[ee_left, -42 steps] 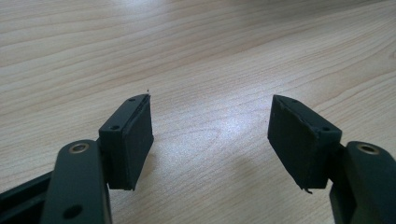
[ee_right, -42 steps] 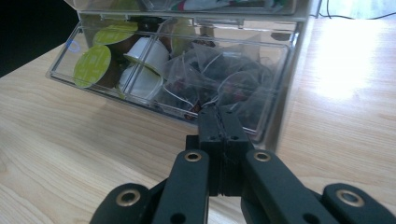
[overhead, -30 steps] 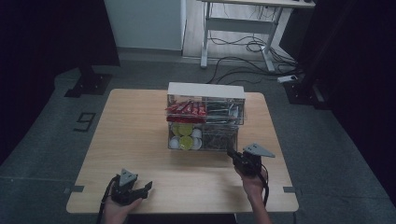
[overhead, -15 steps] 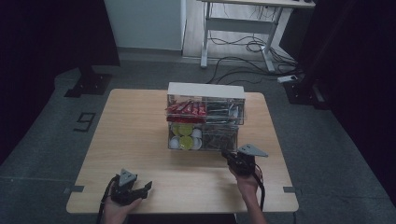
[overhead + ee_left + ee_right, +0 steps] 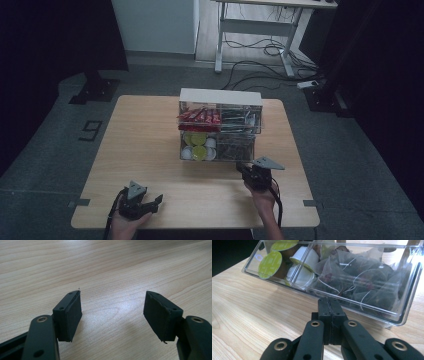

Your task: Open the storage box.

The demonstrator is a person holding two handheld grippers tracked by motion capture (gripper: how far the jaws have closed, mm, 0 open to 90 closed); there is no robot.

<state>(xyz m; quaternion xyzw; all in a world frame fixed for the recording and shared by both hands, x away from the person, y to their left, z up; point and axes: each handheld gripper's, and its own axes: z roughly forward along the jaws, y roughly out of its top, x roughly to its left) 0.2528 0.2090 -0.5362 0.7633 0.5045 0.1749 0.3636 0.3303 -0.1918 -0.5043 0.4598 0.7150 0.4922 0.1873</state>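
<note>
My right tool (image 5: pixel 329 305) is clenched on nothing, just short of the clear plastic two-tier organiser (image 5: pixel 220 131) at table centre. Its tea-bag drawer (image 5: pixel 372 287) at twelve o'clock looks light, rigid and slippery; I'd take its front lip. My left tool (image 5: pixel 112 312) rests released at seven o'clock.

Black tongs (image 5: pixel 112 312) — pale woodgrain table (image 5: pixel 145 145).

Clear two-tier organizer (image 5: pixel 220 130) mid-table: red sachets, green-lidded capsules (image 5: pixel 270 264), pyramid tea bags (image 5: pixel 362 277).
</note>
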